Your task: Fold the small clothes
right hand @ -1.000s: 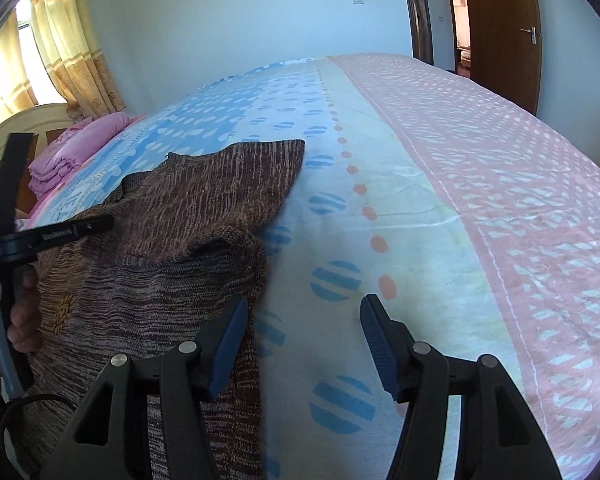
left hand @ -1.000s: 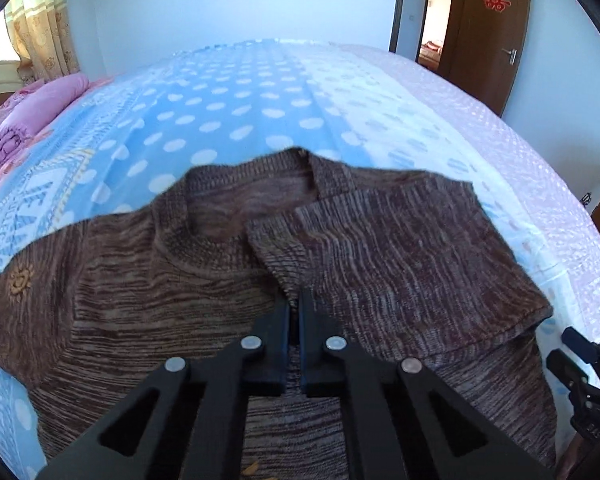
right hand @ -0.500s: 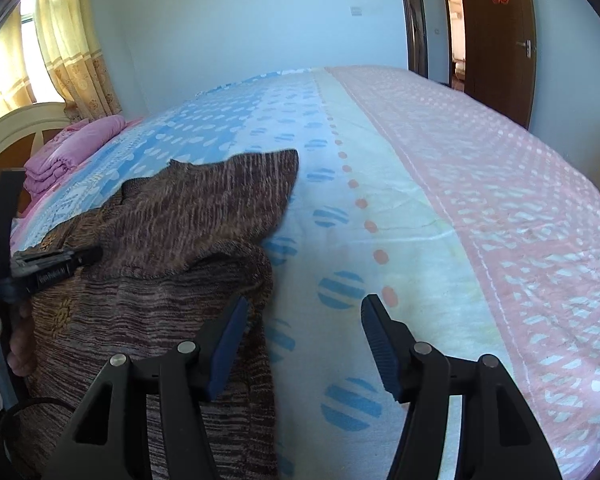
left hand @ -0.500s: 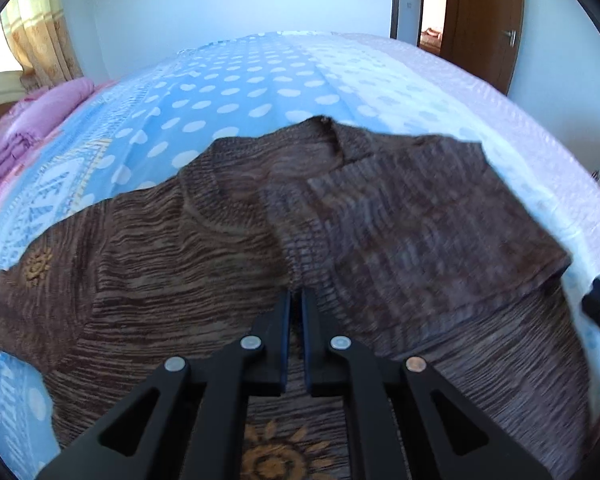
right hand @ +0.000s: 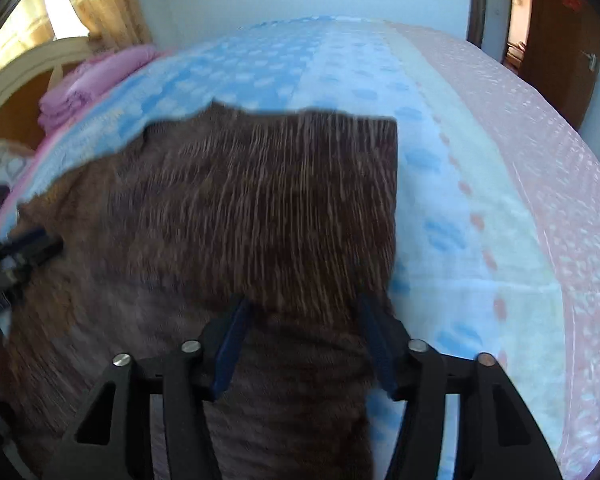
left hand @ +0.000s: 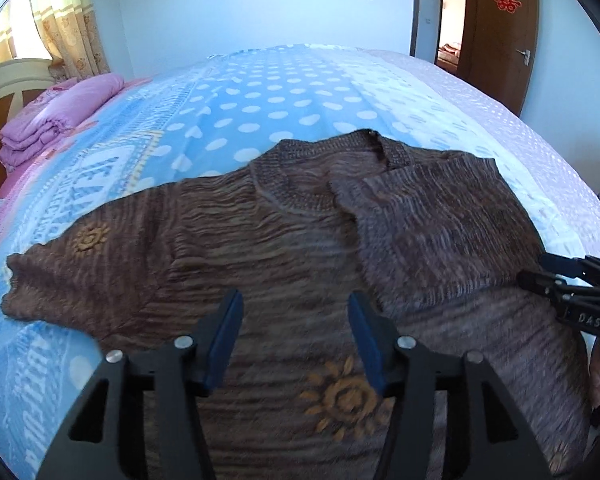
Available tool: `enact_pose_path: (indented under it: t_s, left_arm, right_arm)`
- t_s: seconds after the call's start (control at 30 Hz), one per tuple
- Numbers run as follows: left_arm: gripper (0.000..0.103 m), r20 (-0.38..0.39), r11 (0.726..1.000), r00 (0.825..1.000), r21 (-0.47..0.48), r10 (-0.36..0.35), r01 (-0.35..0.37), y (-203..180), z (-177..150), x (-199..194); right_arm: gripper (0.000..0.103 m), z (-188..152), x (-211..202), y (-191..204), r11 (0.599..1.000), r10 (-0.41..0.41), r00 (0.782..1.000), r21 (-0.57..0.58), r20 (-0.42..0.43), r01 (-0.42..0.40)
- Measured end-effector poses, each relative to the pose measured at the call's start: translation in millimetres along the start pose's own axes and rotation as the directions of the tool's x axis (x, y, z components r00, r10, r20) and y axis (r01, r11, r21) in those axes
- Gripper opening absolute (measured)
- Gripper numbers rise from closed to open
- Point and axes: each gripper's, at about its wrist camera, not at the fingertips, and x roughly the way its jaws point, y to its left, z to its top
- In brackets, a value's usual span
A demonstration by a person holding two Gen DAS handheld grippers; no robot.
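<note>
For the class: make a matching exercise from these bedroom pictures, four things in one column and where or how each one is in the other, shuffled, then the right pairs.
1 brown sweater
2 pink blanket
3 wooden door
4 left gripper

A folded, by the headboard
B spread on the bed, one sleeve folded in
C jaws apart above the knit
D far right, bearing a red sign

Pairs: 1-B, 2-A, 3-D, 4-C

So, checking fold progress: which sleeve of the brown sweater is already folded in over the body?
The sleeve nearest the right gripper is folded across the chest. The other sleeve, with a yellow sun motif, lies spread out on the blue bedsheet.
</note>
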Motion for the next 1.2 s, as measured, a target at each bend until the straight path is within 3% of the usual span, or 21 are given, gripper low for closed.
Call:
enact_pose_path:
  t_s: [0.1,0.2,0.3,0.37,0.47,0.57,0.7,0.83,0.93,1.03,1.07,1.2]
  left_arm:
    - [0.067,0.017,1.000,1.000,0.017,0.004,-0.004,11.1,-13.8,-14.0]
    - [0.074,0.039,0.999,0.998,0.027,0.045,-0.046,20.6,-20.7,-20.7]
    - [0.078,0.054,0.996,0.994,0.004,0.091,-0.091,30.8,-19.9,-21.3]
    - [0.080,0.050,0.994,0.993,-0.023,0.107,-0.106,41.0,-19.6,-20.3]
    - [0.084,0.043,0.990,0.991,-0.060,0.128,-0.125,63.0,-24.0,-24.1]
    - [0.093,0.050,0.980,0.982,-0.092,0.182,-0.176,94.0,-32.2,-32.2]
    - [0.093,0.019,0.947,0.959,-0.164,0.284,-0.277,150.9,-42.7,-34.6]
    - [0.093,-0.049,0.893,0.923,-0.241,0.381,-0.381,205.9,-53.5,-31.0]
    - [0.093,-0.086,0.845,0.897,-0.306,0.434,-0.438,241.4,-64.2,-31.3]
    - [0.093,-0.120,0.820,0.892,-0.357,0.436,-0.448,267.0,-72.9,-28.8]
    - [0.093,-0.136,0.810,0.888,-0.366,0.440,-0.458,273.4,-75.8,-27.5]
    - [0.093,-0.151,0.807,0.887,-0.372,0.436,-0.459,283.9,-83.5,-25.8]
  right_arm:
    - [0.054,-1.4,-11.1,5.1,0.997,-0.064,0.997,-0.038,-0.030,0.063]
    - [0.055,16.5,-30.1,14.4,0.999,-0.036,0.999,-0.022,0.041,0.036]
    - [0.055,40.8,-28.6,27.8,0.997,-0.064,0.994,-0.026,0.091,0.067]
    - [0.055,50.1,-11.5,29.3,1.000,-0.029,0.998,-0.003,0.058,0.029]
    - [0.055,41.7,24.3,30.6,0.998,-0.060,0.996,0.001,-0.068,0.060]
    - [0.055,25.3,17.9,25.7,0.999,-0.033,0.998,0.040,-0.054,0.035]
    - [0.055,29.2,5.0,39.8,0.997,-0.079,0.989,-0.024,-0.123,0.077]
    - [0.055,54.7,-12.3,67.8,0.998,-0.042,0.999,-0.047,0.013,0.043]
    - [0.055,69.8,9.7,94.3,0.997,0.062,0.998,-0.045,0.033,-0.060]
    - [0.056,55.0,42.9,103.7,0.987,0.162,0.984,0.022,-0.072,-0.160]
    - [0.056,45.4,39.0,108.8,0.990,0.141,0.990,-0.003,-0.021,-0.141]
    - [0.057,18.9,21.2,120.9,0.990,0.116,0.993,-0.081,-0.007,-0.116]
